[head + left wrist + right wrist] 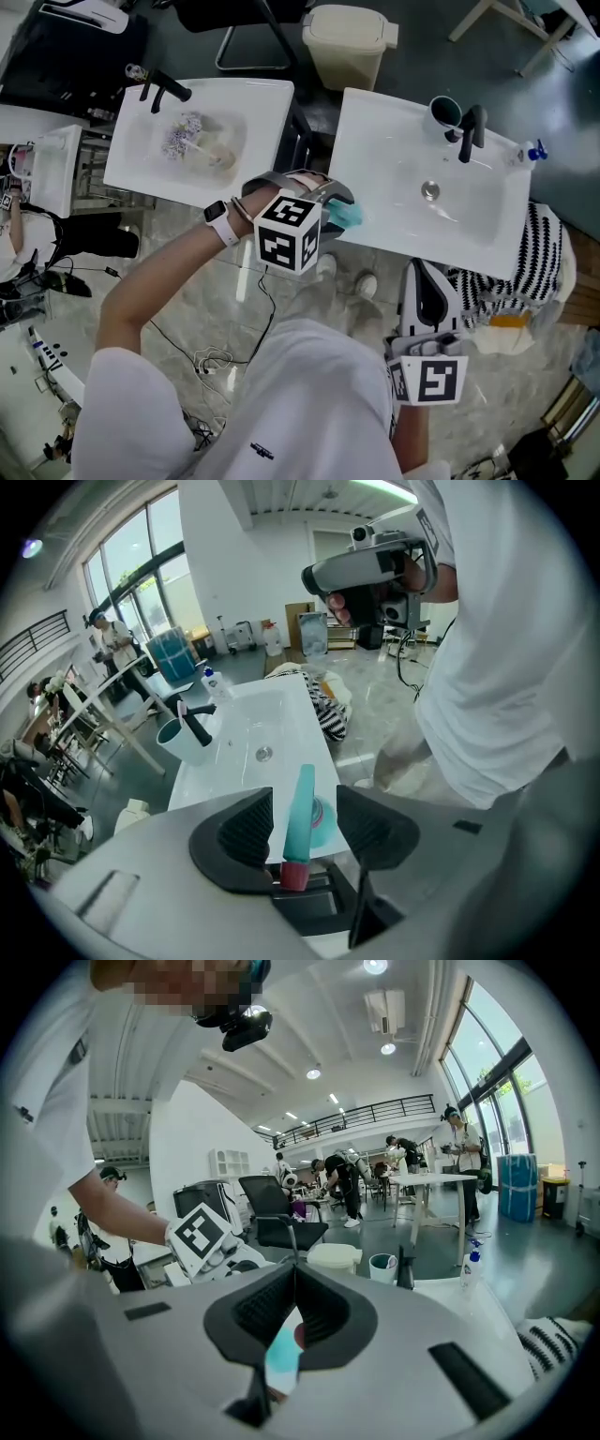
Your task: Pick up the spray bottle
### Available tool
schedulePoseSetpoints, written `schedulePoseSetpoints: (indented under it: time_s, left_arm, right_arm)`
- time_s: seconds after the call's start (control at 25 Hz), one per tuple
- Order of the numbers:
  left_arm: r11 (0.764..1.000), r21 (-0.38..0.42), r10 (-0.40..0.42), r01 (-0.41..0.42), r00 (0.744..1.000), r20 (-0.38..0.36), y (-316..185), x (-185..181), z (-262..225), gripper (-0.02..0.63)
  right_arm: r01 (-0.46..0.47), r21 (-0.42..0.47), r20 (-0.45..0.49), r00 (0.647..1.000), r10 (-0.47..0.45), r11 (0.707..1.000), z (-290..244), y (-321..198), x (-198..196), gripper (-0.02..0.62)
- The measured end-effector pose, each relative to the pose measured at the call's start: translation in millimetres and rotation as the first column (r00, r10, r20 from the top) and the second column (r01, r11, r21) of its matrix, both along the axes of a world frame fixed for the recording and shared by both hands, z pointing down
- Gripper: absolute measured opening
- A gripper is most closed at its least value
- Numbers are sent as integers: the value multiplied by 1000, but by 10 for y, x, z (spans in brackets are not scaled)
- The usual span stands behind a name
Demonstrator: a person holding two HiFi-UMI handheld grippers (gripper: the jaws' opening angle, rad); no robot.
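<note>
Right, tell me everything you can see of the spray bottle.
The spray bottle is teal and looks plastic: a long teal head with a red-pink tip, and a round body behind it. It rests at the front corner of the white sink. It sits between the open fingers of the left gripper, a gap on each side, so nothing grips it. The head view shows only a teal patch beside that gripper.
</note>
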State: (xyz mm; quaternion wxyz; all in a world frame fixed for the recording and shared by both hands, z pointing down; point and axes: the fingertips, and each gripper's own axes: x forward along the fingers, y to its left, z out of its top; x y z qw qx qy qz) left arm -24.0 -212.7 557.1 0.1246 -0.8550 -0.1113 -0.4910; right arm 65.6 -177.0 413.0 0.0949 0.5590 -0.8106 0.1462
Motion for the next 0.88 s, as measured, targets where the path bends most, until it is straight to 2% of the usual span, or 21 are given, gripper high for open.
schedulePoseSetpoints:
  time_s: [0.4, 0.6, 0.88]
  left_arm:
    - [999, -31, -27, 26, 1000, -10, -37, -26, 89, 158]
    - [998, -47, -46, 45, 999, -19, -56, -22, 103, 92]
    - [993, -86, -83, 81, 996, -21, -58, -12, 93, 84]
  right_arm:
    - [-7, 1, -3, 1000, 7, 1000, -25, 10, -49, 6]
    - [-16, 3, -5, 1000, 16, 1000, -44, 35, -54, 6]
    - [-25, 8, -6, 1000, 25, 1000, -68, 61, -51, 6]
